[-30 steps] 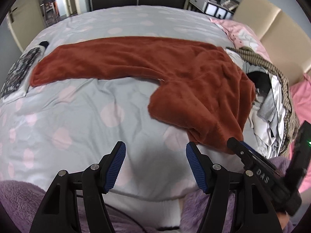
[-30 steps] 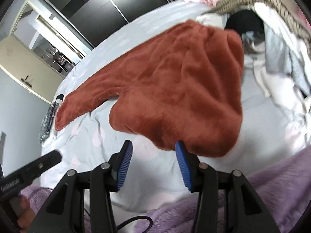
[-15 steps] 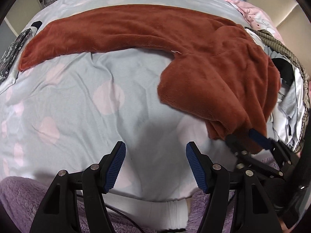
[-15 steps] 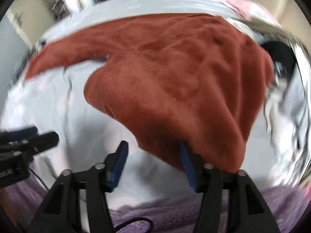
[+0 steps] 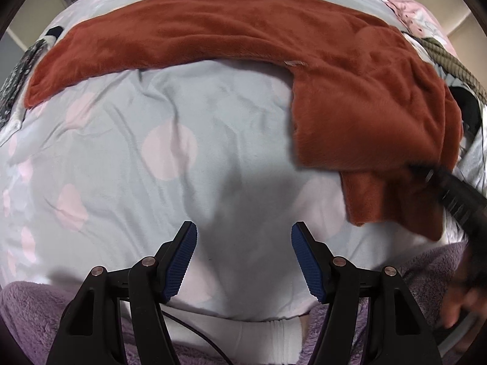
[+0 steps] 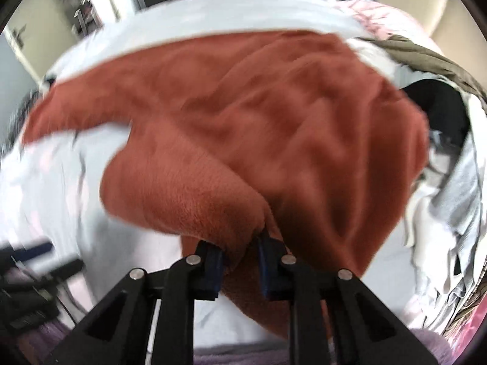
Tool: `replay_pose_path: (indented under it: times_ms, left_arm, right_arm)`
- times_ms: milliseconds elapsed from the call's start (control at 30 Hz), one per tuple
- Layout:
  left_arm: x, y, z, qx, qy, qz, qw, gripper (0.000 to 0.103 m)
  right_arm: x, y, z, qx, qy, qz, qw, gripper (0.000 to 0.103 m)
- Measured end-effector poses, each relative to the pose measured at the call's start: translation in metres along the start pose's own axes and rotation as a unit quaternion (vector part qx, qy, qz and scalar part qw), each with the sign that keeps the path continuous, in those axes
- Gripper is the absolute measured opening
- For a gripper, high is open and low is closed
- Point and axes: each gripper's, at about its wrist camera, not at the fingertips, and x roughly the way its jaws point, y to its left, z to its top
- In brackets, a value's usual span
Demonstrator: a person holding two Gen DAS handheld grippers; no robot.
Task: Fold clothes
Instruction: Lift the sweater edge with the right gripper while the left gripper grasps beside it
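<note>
A rust-red fleece garment [image 5: 350, 70] lies spread on the bed, one long part stretching to the far left, its bulk at the right. My right gripper [image 6: 240, 252] is shut on the near hem of the red fleece garment [image 6: 274, 115], which bunches between its blue pads. In the left wrist view the right gripper's black body [image 5: 456, 194] sits at the garment's right edge. My left gripper [image 5: 243, 258] is open and empty above the bare sheet, left of the garment's near edge.
The bed has a grey sheet with pink dots [image 5: 127, 152]. A pile of other clothes [image 6: 450, 164] lies to the right of the garment. A dark patterned item [image 5: 15, 79] lies at the far left. Purple fleece [image 5: 36, 319] is at the near edge.
My right gripper moved forward and closed on the garment's near hem; it was open before. My left gripper moved lower and closer to the sheet and stays open.
</note>
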Motion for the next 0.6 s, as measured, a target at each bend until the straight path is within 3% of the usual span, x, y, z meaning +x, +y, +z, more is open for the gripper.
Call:
replay_pose_path:
  times_ms: [133, 300, 467, 600]
  left_arm:
    - [-0.005, -0.016, 0.005, 0.021, -0.016, -0.023, 0.9994, 0.066]
    - [-0.006, -0.035, 0.012, 0.032, -0.025, -0.08, 0.9959, 0.066]
    - [0.007, -0.054, 0.02, 0.021, -0.005, -0.127, 0.9916, 0.066]
    - [0.028, -0.072, 0.027, 0.018, 0.021, -0.141, 0.9897, 0.066]
  right_arm:
    - [0.001, -0.028, 0.018, 0.03, -0.007, 0.012, 0.999, 0.017]
    - [0.017, -0.036, 0.033, 0.046, -0.011, 0.033, 0.998, 0.017]
    - [0.03, -0.046, 0.033, 0.074, -0.003, 0.067, 0.995, 0.017]
    - [0.033, -0.047, 0.036, 0.084, -0.007, 0.078, 0.993, 0.017]
